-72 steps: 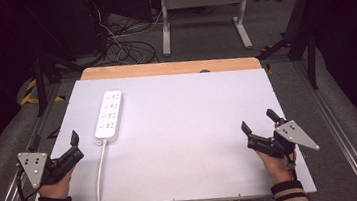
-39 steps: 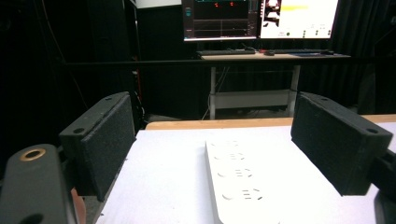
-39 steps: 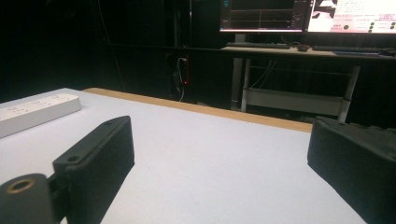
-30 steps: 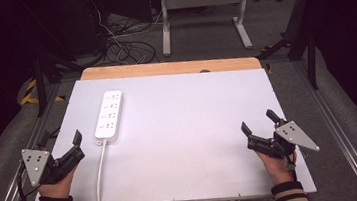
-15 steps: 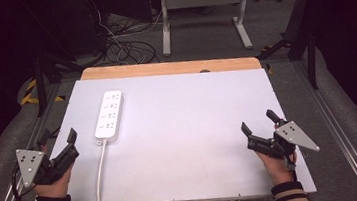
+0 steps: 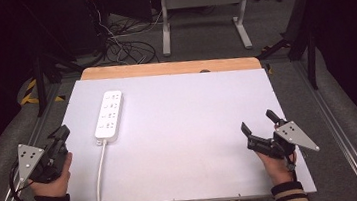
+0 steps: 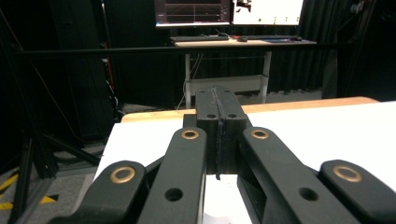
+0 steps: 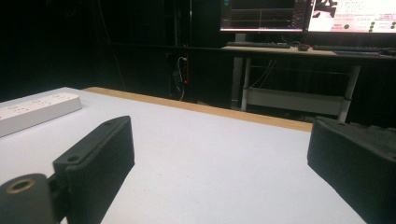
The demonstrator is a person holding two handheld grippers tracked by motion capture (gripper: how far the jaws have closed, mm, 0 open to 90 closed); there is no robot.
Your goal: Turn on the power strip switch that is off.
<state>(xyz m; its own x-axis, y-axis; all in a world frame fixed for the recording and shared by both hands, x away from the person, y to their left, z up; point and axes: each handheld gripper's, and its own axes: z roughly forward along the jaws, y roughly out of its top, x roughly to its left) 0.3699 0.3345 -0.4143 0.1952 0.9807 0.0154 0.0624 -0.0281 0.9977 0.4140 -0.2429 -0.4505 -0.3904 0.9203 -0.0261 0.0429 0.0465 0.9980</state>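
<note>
Only power strip (image 6: 108, 115) on table (image 6: 194, 129)

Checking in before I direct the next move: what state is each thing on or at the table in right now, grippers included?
Left gripper: jaws shut, nothing between them, held at the table's left edge.
Right gripper: jaws wide open, empty, over the table's right side.
Power strip: lying flat, sockets up, nothing plugged in, untouched.
Power strip cord: runs off the table's near edge.
Table: white top, otherwise bare.
</note>
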